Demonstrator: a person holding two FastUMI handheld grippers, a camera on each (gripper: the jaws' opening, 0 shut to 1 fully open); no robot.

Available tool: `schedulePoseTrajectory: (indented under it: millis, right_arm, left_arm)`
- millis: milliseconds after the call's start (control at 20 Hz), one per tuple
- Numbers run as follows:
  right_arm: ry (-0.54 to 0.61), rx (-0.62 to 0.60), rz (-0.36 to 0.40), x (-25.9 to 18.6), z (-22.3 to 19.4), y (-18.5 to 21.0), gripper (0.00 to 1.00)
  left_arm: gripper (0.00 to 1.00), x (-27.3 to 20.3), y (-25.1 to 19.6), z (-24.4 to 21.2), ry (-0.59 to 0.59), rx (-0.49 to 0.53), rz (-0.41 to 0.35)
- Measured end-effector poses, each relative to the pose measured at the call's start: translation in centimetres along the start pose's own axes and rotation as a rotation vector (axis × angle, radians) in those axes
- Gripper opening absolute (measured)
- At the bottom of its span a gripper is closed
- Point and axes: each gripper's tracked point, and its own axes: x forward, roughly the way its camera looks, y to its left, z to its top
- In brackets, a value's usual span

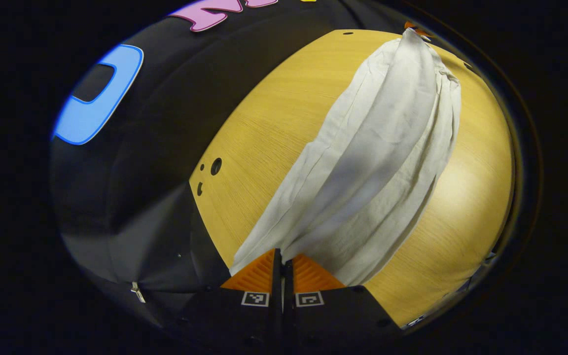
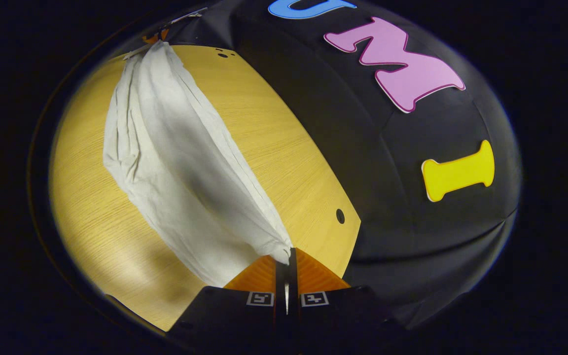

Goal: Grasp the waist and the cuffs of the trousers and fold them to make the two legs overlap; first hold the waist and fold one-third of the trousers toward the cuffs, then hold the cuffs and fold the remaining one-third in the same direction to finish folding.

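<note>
Trousers [image 1: 382,162] between both clamped grippers (left gripper [image 1: 282,257], right gripper [image 2: 290,255]), above table [image 1: 274,123]

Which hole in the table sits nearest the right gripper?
The lone hole near the table edge, beside the right gripper; the others sit at the far end.

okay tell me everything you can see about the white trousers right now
The off-white, thin, wrinkled cloth trousers hang stretched in a long band between the two grippers, sagging over the yellow wooden table. The left gripper is shut on one end and the right gripper on the other. Layers lie doubled along the length with soft folds. Whether the low middle touches the table is unclear.
</note>
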Motion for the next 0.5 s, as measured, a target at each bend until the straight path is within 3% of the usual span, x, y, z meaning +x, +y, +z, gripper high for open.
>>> schedulePoseTrajectory:
  millis: [500]
  right_arm:
    - [0.108, 0.130, 0.102, 7.8, -1.7, 1.6, 0.05]
  left_arm:
    - [0.05, 6.0, -1.0, -0.1, 0.119, -0.034, -0.044]
